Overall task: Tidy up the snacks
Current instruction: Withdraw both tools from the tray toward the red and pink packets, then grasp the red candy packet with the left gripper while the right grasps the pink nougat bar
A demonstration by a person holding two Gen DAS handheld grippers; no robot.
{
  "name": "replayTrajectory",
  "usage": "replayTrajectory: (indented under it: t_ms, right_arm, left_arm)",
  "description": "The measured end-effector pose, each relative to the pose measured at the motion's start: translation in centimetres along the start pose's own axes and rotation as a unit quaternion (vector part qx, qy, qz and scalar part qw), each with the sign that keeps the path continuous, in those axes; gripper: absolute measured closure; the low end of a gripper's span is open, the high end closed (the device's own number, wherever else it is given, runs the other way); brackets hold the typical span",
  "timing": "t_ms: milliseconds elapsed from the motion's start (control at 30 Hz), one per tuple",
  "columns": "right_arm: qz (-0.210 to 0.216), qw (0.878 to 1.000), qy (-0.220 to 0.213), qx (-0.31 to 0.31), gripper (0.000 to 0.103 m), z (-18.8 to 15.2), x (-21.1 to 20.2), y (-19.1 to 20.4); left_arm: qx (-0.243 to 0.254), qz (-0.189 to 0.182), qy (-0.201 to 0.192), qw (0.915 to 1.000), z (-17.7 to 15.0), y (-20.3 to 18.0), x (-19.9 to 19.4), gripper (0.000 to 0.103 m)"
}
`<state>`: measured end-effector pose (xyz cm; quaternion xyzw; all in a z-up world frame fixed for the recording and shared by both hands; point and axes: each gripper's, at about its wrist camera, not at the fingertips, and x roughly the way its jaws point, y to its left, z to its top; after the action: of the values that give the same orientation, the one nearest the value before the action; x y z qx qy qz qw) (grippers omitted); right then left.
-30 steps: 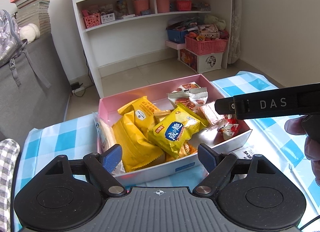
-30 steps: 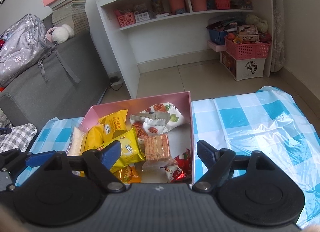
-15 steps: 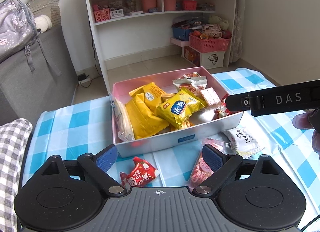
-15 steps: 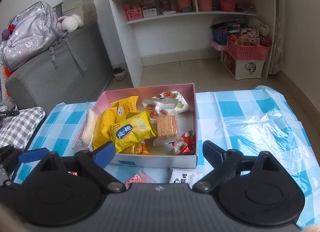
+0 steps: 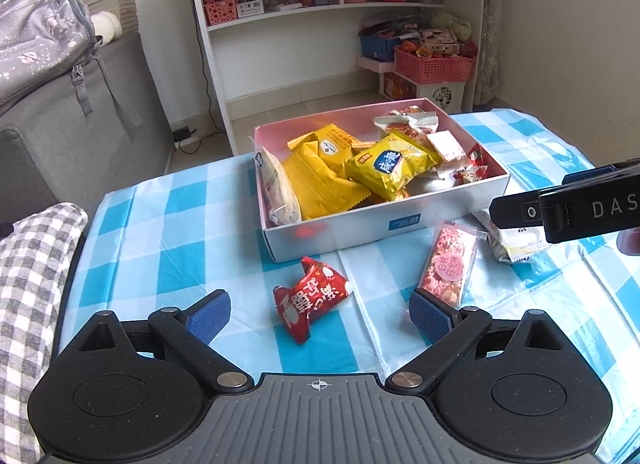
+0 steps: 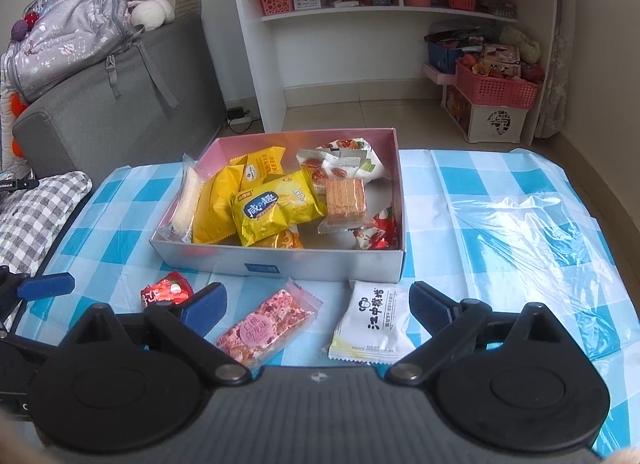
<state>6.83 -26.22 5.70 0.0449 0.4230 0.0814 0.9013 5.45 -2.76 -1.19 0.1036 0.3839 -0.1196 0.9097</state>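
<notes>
So both my claws were hanging over the table with the blue-and-white checked cloth, angled down at the snacks. My left gripper had its jaws spread wide, having just been opening, with nothing pinched between them. The red triangular snack packet lay on the cloth right in the gap between the blue pads, not touched by either one.

My right gripper was the same deal: jaws wide apart, just been opening, gripping nothing. Under it, on the cloth, lay the pink snack bar and, just beside it to the right, the white snack packet with black lettering. Neither was pressed by the pads. In that view the red packet peeked out at the left, near my left claw's finger.

All three loose snacks sat just in front of the box, a white-walled thing with a pink inside, outside it. The box itself was already pretty stuffed: a yellow bag with a blue label on top of other yellow packs, a clear-wrapped wafer next to it, a white and green nut pack at the back and some red wrappers in the right corner.

From the left view, my right claw poked in from the right edge, over the white packet.
</notes>
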Motion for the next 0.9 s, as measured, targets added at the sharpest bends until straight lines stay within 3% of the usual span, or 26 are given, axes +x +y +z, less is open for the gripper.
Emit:
replayTrajectory:
  t_ms: [333,567,767,900]
  right_arm:
    - [0.016,0.999,0.029,0.014,0.006,-0.5,1.3,0.9]
    - [0.042,0.997,0.065,0.02,0.016,-0.9,3.1,2.2]
    - [0.051,0.994,0.085,0.047,0.024,-0.6,4.7,2.0]
    - [0.05,0.992,0.098,0.067,0.03,-0.5,5.8,1.8]
  left_arm:
    - [0.062,-0.025,0.001,0.9978,-1.4,1.3,2.9,0.006]
    - [0.086,-0.059,-0.019,0.9944,-1.1,2.0,4.4,0.009]
    - [0.12,-0.077,-0.011,0.9897,-1.0,1.5,5.9,0.022]
    - [0.131,-0.077,0.004,0.9884,-1.0,1.2,7.0,0.038]
